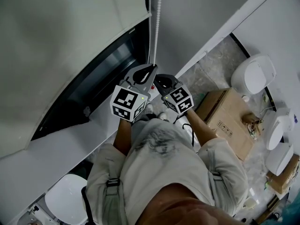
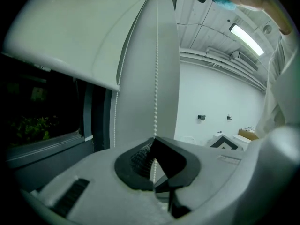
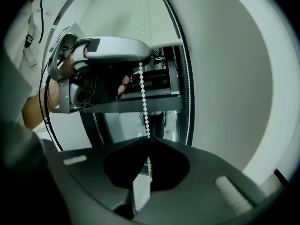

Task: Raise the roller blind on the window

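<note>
Floor: closed cardboard box. Left gripper, right gripper pinch bead chain.

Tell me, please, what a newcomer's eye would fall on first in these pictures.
The eye goes first to the thin white bead chain that hangs beside the window. Both grippers are shut on it, the light grey left gripper above the dark right gripper on the same strand. In the left gripper view, left of the chain, the pale fabric roller blind covers the upper part of the dark window.
</note>
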Motion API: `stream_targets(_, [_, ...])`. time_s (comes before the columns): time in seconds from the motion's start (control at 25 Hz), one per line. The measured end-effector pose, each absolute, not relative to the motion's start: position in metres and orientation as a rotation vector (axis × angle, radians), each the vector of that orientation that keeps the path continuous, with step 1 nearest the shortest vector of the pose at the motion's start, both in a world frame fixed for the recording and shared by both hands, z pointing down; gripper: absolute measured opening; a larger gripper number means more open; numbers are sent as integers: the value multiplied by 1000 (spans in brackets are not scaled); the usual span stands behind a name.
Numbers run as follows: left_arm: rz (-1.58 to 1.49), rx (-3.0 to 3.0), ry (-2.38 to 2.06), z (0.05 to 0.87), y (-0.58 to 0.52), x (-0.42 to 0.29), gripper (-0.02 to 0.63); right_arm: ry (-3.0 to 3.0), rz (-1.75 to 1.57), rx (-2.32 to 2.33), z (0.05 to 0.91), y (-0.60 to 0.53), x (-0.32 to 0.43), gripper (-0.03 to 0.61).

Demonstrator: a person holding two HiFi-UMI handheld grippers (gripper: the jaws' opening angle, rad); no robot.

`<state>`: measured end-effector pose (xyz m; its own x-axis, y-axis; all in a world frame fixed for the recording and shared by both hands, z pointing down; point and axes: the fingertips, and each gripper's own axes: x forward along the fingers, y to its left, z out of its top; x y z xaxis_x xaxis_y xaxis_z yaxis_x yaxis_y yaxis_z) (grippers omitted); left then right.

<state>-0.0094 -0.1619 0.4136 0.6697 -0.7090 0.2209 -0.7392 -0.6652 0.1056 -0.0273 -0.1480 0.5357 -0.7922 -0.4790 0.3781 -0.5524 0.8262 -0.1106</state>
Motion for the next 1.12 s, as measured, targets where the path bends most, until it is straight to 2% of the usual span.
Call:
stream_targets(0.32, [304, 2655, -1159, 446, -156, -12, 10, -2617, 356, 762, 567, -142, -27, 12])
stream_targets(0.6, [278, 2643, -1149, 445, -156, -18, 11, -2630, 324, 758, 561, -137, -26, 18])
stream_targets(1.12, [279, 2643, -1168, 446, -159, -25, 11, -2799, 122, 781, 446, -133, -21, 78])
